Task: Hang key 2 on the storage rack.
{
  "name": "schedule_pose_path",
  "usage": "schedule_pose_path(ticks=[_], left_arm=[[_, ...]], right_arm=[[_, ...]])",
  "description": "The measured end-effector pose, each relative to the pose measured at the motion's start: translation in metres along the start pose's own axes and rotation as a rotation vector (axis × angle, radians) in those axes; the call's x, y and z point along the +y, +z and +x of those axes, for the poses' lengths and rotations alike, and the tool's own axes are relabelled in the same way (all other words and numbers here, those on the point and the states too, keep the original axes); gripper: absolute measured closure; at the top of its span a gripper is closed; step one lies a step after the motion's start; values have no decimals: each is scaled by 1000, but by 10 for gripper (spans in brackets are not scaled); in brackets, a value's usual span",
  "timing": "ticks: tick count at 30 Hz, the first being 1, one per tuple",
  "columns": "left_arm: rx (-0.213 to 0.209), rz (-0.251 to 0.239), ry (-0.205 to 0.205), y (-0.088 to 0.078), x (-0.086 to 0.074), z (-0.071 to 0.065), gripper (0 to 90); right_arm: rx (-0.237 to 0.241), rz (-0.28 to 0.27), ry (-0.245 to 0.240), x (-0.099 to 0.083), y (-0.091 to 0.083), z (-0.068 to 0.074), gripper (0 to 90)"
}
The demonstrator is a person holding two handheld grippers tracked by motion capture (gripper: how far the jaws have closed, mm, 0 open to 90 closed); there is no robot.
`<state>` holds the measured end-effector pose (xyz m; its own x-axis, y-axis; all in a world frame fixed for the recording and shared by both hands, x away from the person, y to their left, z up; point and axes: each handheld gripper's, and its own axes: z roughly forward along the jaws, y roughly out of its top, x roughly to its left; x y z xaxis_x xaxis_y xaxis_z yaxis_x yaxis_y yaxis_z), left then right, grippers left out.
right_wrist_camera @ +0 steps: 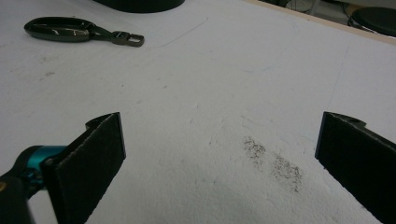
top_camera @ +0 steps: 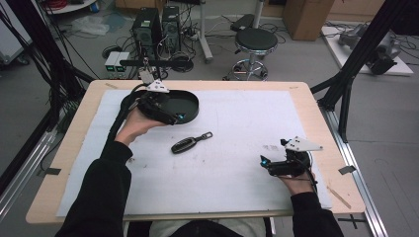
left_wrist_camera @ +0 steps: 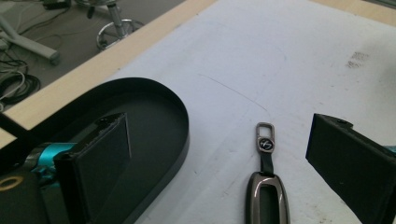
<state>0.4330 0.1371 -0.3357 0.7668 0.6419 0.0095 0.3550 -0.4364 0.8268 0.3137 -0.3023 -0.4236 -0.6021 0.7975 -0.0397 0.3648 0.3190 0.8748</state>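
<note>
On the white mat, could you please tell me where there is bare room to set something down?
The far right of the white mat, beyond the right tool, is bare. So is the near strip between the two sleeves. It is crowded at far left, where the left tool sits over the black tray, with the key fob just nearer.

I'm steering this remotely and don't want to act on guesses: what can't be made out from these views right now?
- Key fob: its lower end is cut off by the bottom edge of the left gripper view.
- Black tray: in the high view the left gripper and hand cover its left part, so what lies inside there is hidden.
- Tray in the right gripper view: cut off by the top edge.
- Emblem on the fob's strap: too small to read.
</note>
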Motion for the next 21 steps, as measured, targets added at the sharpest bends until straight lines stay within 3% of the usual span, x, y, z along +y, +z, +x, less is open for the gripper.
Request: schedule_pose_path(ticks=[9,21], left_arm=[[-75,73,27,28,-6,-17,70],[-117,170,24,61,-16,-27,109]], right_arm=[[1,-1,-2,0,0,0,8],[3,2,-7,0,0,-1,8]])
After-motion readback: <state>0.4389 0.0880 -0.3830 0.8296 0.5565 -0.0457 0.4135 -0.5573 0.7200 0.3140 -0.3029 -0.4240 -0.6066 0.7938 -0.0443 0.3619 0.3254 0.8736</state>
